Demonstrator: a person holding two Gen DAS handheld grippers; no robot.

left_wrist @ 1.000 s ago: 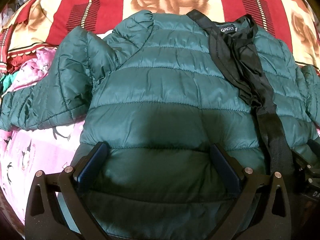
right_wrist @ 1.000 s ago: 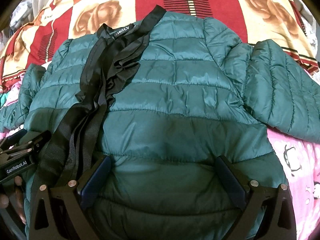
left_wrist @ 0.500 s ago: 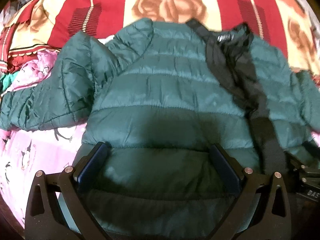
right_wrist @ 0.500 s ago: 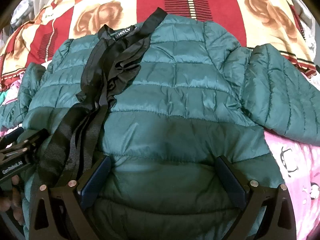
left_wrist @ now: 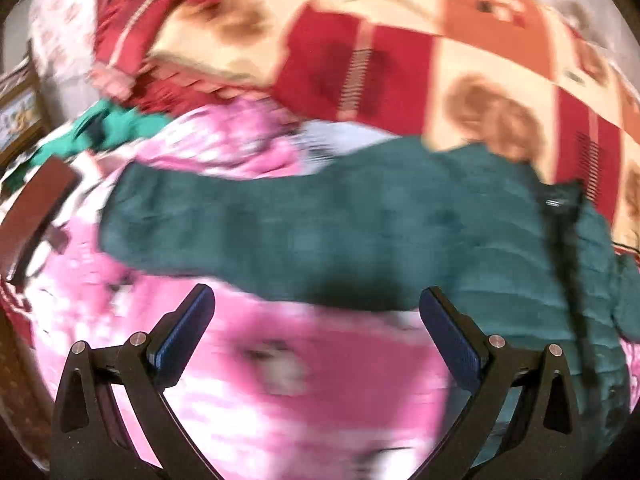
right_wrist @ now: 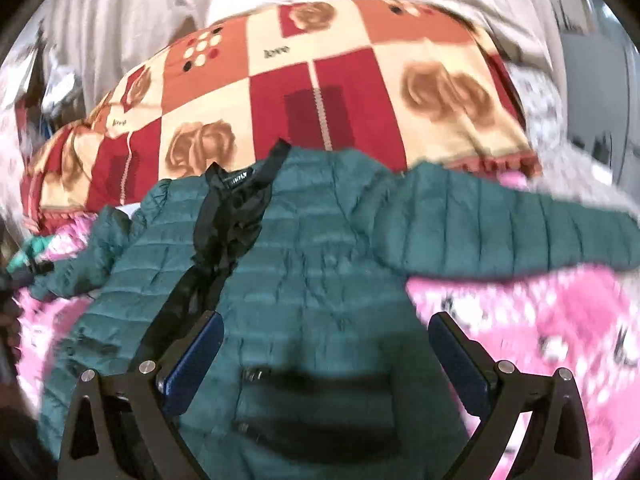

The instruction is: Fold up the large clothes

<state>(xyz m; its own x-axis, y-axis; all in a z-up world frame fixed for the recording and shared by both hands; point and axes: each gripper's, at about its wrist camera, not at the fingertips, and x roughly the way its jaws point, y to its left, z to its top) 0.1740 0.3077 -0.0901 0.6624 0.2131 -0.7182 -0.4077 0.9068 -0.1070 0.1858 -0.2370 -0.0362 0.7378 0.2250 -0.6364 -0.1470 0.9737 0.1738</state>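
A dark green quilted jacket (right_wrist: pixel 304 264) lies spread flat on a pink printed bedsheet (right_wrist: pixel 540 320), its black-lined collar (right_wrist: pixel 236 184) toward a red and cream rose-patterned blanket (right_wrist: pixel 340 92), sleeves stretched out sideways. The right gripper (right_wrist: pixel 326 354) hangs above the jacket's body and the left gripper (left_wrist: pixel 316 330) above the sheet beside one sleeve (left_wrist: pixel 248 224), both with jaws spread wide and empty.
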